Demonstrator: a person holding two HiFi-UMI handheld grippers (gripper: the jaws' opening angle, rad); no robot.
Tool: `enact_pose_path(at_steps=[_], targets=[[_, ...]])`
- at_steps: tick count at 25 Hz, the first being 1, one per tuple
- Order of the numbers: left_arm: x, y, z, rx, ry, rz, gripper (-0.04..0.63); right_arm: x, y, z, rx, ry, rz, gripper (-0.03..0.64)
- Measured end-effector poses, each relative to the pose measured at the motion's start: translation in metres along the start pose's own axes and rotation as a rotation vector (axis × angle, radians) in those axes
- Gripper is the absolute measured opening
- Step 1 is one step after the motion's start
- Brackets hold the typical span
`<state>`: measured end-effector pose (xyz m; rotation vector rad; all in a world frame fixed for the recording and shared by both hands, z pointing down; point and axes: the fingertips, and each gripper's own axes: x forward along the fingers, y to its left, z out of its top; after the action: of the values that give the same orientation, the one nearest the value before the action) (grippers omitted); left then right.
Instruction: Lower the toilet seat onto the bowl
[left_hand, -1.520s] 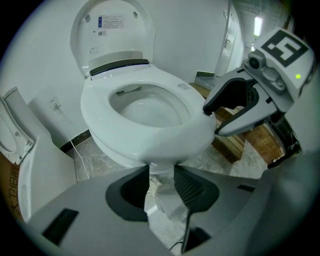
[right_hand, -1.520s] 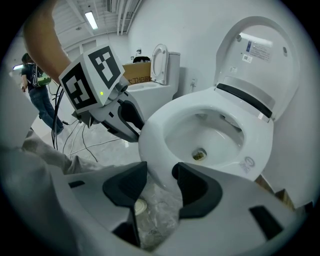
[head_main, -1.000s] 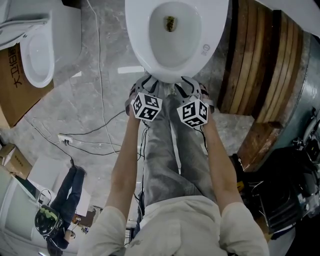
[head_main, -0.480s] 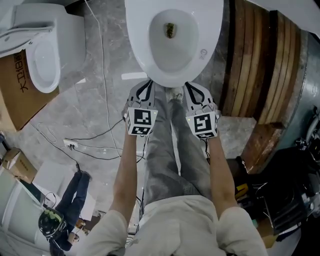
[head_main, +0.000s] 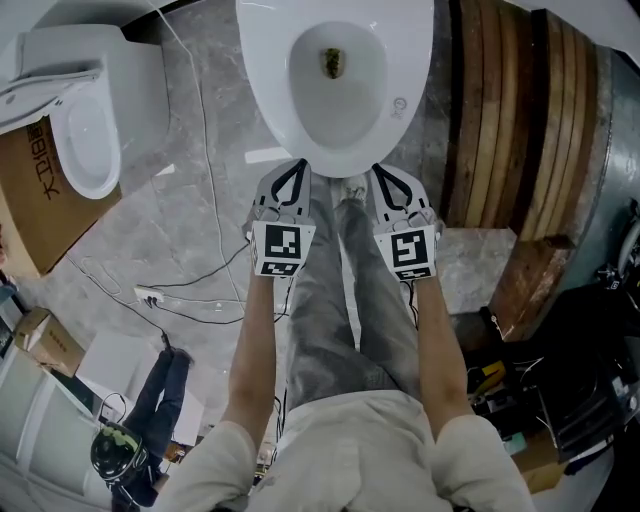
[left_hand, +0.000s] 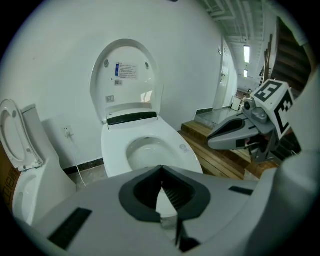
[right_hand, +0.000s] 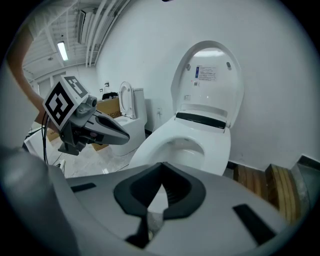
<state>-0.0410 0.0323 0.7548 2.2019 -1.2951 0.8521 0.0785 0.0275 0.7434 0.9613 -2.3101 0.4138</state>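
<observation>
A white toilet (head_main: 270, 95) stands ahead of me. Its lid (left_hand: 127, 80) stands upright against the wall, with a sticker on the inner face. A wide white seat ring (left_hand: 175, 146) appears to lie flat on the bowl. My left gripper (head_main: 296, 168) is shut with nothing in it, just short of the bowl's front edge. My right gripper (head_main: 385, 172) is level with it on the other side, also shut and holding nothing. In the right gripper view the lid (right_hand: 210, 80) and the ring (right_hand: 220, 142) lie beyond the closed jaws.
A second toilet (head_main: 85, 130) and a cardboard box (head_main: 35, 200) stand at the left. A wooden platform (head_main: 510, 130) runs along the right of the bowl. Cables and a power strip (head_main: 150, 296) lie on the marble floor. Dark equipment (head_main: 560, 400) sits at the lower right, and a person (head_main: 135, 420) stands at the lower left.
Both grippers have drawn back a little from the bowl's front edge and levelled out. Their jaws have come together. The toilet itself looks the same.
</observation>
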Motion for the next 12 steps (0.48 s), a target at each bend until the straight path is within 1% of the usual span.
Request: enact_pose_path(at_steps=[12], targets=[[0.0064,0.0008,0.0098,-0.012,-0.016,-0.024,0.014,0.0087,-0.0018,0.0052,0.009,-0.001,-0.009,0.006]])
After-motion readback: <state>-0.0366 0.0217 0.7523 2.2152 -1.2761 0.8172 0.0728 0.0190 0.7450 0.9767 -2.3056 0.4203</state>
